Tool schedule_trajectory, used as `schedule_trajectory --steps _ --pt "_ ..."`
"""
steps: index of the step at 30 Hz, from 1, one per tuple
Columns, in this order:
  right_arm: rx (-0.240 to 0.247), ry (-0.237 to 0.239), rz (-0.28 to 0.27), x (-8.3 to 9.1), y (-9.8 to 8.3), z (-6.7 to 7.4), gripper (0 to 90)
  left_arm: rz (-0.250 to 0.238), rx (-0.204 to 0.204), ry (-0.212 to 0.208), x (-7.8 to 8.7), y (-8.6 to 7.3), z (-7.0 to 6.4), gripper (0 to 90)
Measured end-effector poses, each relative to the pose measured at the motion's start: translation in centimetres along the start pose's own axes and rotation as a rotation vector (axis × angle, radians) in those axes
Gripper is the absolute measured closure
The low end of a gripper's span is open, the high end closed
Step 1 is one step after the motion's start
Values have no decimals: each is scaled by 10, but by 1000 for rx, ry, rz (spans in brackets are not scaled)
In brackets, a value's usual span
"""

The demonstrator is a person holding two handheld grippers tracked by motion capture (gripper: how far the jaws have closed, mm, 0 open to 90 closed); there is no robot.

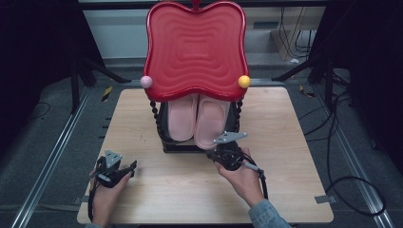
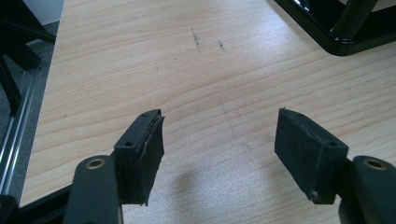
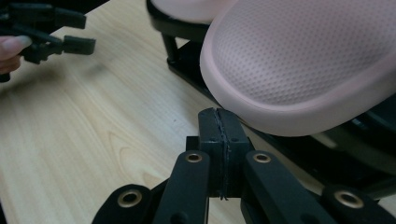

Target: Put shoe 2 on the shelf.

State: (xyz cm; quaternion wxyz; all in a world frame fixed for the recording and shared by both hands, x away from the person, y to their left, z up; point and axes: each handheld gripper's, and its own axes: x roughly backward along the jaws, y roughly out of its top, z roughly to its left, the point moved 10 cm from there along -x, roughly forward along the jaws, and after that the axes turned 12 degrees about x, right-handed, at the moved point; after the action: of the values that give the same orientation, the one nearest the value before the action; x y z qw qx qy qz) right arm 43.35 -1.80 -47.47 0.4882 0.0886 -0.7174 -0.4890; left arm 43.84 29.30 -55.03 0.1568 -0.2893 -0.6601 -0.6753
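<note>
Reaching toward pale pink perforated rubber slippers (image 1: 197, 118) on a low black rack (image 1: 183, 145), the right gripper (image 3: 219, 140), jaws pressed together, should spread them first; the left gripper (image 2: 219, 154) waits agape over the wooden table (image 1: 166, 190).

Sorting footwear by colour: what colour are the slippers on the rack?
Pale pink slippers, with a fine dotted texture; clearest in the right gripper view.
</note>
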Motion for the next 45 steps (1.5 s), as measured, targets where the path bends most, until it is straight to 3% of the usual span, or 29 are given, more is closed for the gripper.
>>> schedule_trajectory --steps 12,21,28,32,39,45 --pt "-36 -31 -2 -7 12 -24 900 0 0 -1 0 0 -1 323" --pt "-47 -43 1 -11 16 -30 891 -3 1 -2 0 0 -1 323" --pt "-31 -27 -26 -3 12 -23 724 -1 3 -2 0 0 0 319" --pt "-21 -15 -40 3 3 -14 580 4 1 -6 -1 0 -1 310" --pt "14 -40 -5 9 -34 -7 341 20 8 -25 -3 -3 -3 268" --pt "-8 -88 10 13 -65 -22 217 51 13 -52 -8 -7 -7 207"
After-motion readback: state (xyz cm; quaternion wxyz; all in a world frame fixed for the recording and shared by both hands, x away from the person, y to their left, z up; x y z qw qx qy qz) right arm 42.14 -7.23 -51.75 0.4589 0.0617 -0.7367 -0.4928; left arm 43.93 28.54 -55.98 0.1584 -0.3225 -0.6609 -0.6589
